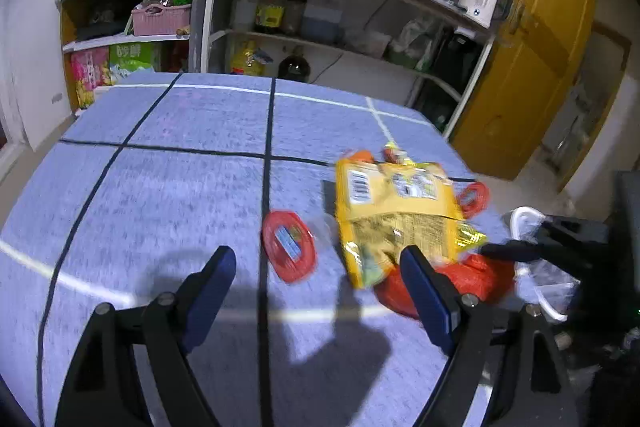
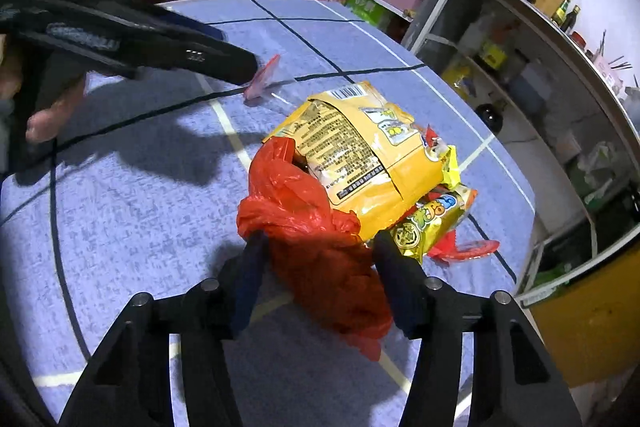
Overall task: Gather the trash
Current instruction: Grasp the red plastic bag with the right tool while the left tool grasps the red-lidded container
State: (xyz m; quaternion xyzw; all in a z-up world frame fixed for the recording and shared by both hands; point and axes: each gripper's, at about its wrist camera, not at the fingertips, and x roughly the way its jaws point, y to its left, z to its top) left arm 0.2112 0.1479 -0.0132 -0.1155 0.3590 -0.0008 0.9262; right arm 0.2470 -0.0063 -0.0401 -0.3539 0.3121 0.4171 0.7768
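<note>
A yellow snack bag [image 1: 394, 211] lies on the blue checked tablecloth [image 1: 168, 195], partly on a crumpled red plastic bag [image 1: 472, 279]. A round red wrapper [image 1: 289, 245] lies to its left, just ahead of my open, empty left gripper [image 1: 318, 259]. Another red wrapper [image 1: 474, 197] lies behind the bag. In the right wrist view my right gripper [image 2: 318, 247] is open, its fingers on either side of the red bag [image 2: 316, 247], not pinching it. The yellow bag [image 2: 360, 155] and a small gold snack packet [image 2: 432, 223] lie just beyond. The left gripper [image 2: 208, 53] hovers at upper left.
Kitchen shelves [image 1: 320, 27] with bottles, pots and a pink basket [image 1: 160, 19] stand behind the table. A yellow door [image 1: 532, 67] is at the right. The table's right edge is close to the trash pile, with dark equipment [image 1: 568, 227] beyond it.
</note>
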